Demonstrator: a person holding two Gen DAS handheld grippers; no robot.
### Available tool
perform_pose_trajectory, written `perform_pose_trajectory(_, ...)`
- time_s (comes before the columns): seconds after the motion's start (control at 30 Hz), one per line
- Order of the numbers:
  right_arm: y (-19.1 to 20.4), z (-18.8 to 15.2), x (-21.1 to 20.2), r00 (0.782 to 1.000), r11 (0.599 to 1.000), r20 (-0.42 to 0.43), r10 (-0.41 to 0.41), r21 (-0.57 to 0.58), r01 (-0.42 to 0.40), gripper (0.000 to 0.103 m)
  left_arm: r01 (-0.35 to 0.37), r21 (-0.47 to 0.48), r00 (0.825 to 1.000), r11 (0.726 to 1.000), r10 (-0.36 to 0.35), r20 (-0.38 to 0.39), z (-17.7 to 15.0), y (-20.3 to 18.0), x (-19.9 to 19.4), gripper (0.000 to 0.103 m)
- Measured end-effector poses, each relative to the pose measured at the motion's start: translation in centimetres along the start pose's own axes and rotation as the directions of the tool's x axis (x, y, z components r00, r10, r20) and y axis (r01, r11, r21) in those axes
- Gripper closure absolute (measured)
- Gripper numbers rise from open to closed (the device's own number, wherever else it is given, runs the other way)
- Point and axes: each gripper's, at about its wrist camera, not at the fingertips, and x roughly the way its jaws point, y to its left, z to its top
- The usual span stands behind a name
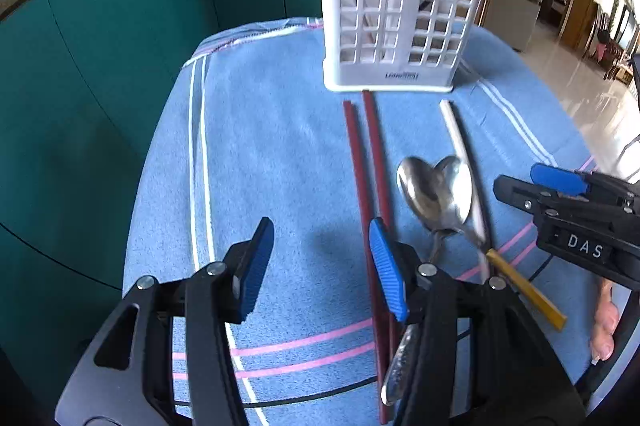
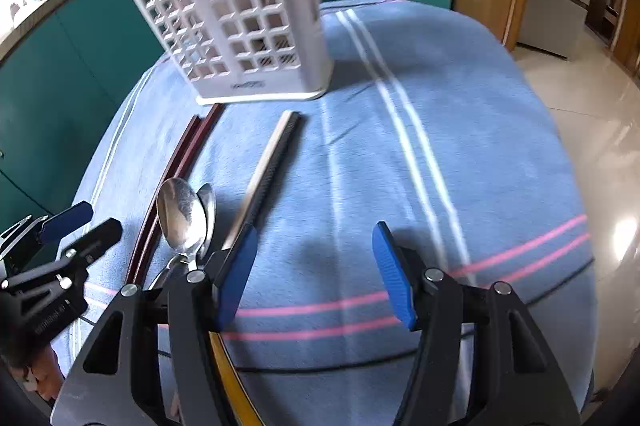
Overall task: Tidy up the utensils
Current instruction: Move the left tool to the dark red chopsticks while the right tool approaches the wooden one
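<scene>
A white slotted utensil holder [image 1: 394,6] stands upright at the far side of the blue cloth; it also shows in the right wrist view [image 2: 236,14]. In front of it lie two dark red chopsticks [image 1: 366,162], a white and yellow chopstick [image 1: 460,142] and two overlapping steel spoons [image 1: 434,192]. In the right wrist view the spoons [image 2: 186,216] lie left of a white and black chopstick pair [image 2: 272,162]. My left gripper [image 1: 320,266] is open and empty above the red chopsticks. My right gripper [image 2: 314,274] is open and empty, right of the spoons.
The striped blue cloth [image 1: 280,146] covers a table. Teal cabinets [image 1: 100,66] stand to the left and behind. A tiled floor [image 2: 600,106] drops away on the right. A black cable [image 2: 320,366] crosses the cloth near me.
</scene>
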Motion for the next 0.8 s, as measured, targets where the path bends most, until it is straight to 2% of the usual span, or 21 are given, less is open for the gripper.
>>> perform_pose_trajectory(0.1, 1.2, 0.8, 0.7, 0.999, 0.999, 0.001, -0.033, -0.036, 0.033, 0.044, -0.002, -0.008, 1.000, 1.000, 0.002, -0.021, -0.4, 0.4, 0.5, 0.053)
perform_pose_trajectory(0.37, 2.2, 1.2, 1.2, 0.999, 0.998, -0.013, -0.041, -0.055, 0.040, 0.044, 0.006, -0.010, 0.999, 1.000, -0.006, -0.043, -0.3, 0.2, 2.1, 0.053)
perform_pose_trajectory(0.57, 2.6, 1.3, 1.6, 0.990, 0.984, -0.020, -0.143, -0.108, 0.140, 0.043, 0.015, -0.011, 0.999, 1.000, -0.015, -0.033, -0.1, 0.0, 1.8, 0.051)
perform_pose_trajectory(0.8, 0.0, 0.6, 0.3, 0.988, 0.987, -0.019, -0.153, -0.053, 0.152, 0.044, 0.058, -0.026, 0.998, 0.998, -0.059, -0.030, 0.3, 0.1, 1.8, 0.051)
